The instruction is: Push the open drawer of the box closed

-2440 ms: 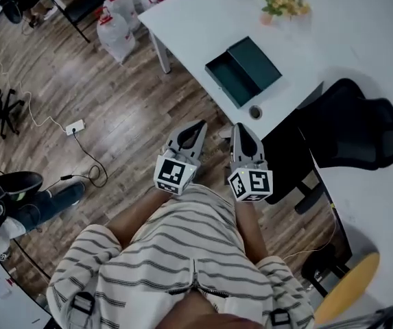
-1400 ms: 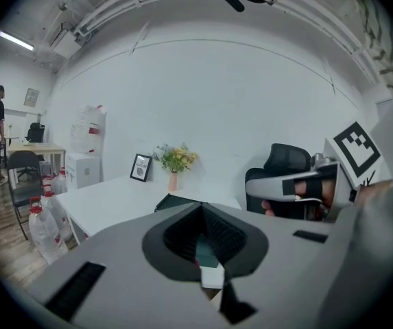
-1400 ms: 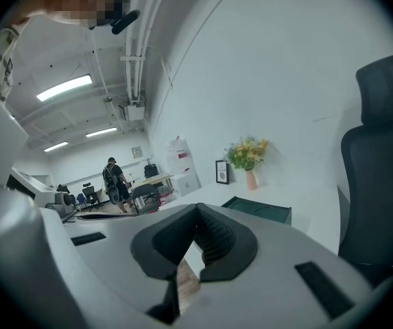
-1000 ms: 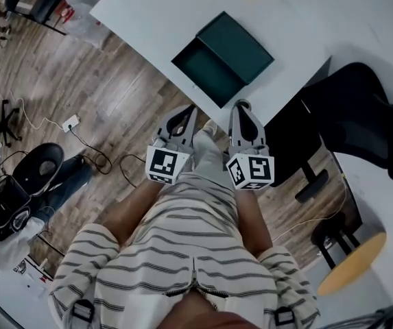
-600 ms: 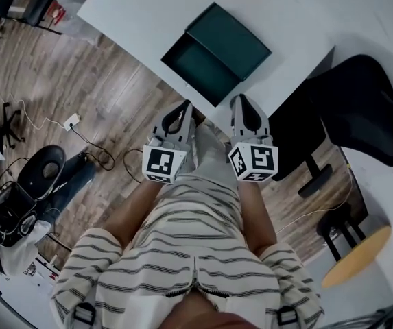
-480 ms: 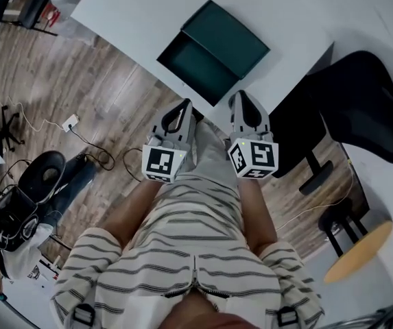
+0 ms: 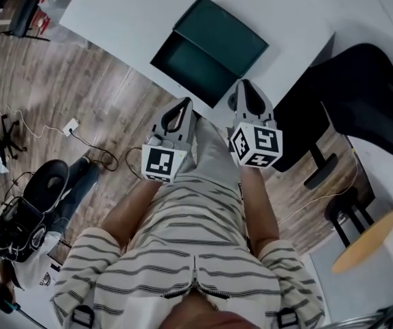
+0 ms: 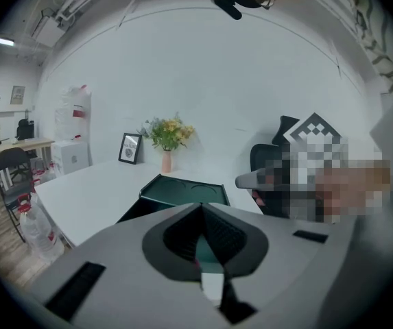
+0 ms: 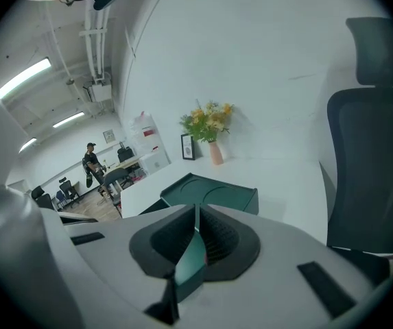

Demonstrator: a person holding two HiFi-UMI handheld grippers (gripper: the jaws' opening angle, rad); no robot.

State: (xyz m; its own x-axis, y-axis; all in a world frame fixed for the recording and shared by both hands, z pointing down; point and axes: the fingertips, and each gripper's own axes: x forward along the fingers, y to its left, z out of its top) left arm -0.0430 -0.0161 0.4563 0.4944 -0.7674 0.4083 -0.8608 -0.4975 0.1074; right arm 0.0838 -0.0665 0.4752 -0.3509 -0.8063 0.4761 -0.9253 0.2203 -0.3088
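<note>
The person has stepped in close: the left gripper [image 7: 181, 107] is pinched together and empty, while the right gripper [image 7: 246, 88] is opening on nothing. Just beyond them on the white table [image 7: 114, 26], the green box [image 7: 225, 36] has its drawer [image 7: 186, 64] still jutting out to the near left, now within reach.

My right gripper [image 9: 196, 216] fills the lower half of the frame. Its jaws are opening, a thin slit between them and nothing held. Just above them, at centre, I see the dark green box [image 9: 213, 192] on the white table [image 9: 289, 184], its drawer [image 9: 149, 208] pulled out toward the left. Behind it stand a vase of flowers [image 9: 212, 136] and a picture frame [image 9: 188, 146]. A black office chair [image 9: 371, 170] takes the right edge. A person [image 9: 90, 160] stands far off at left.
</note>
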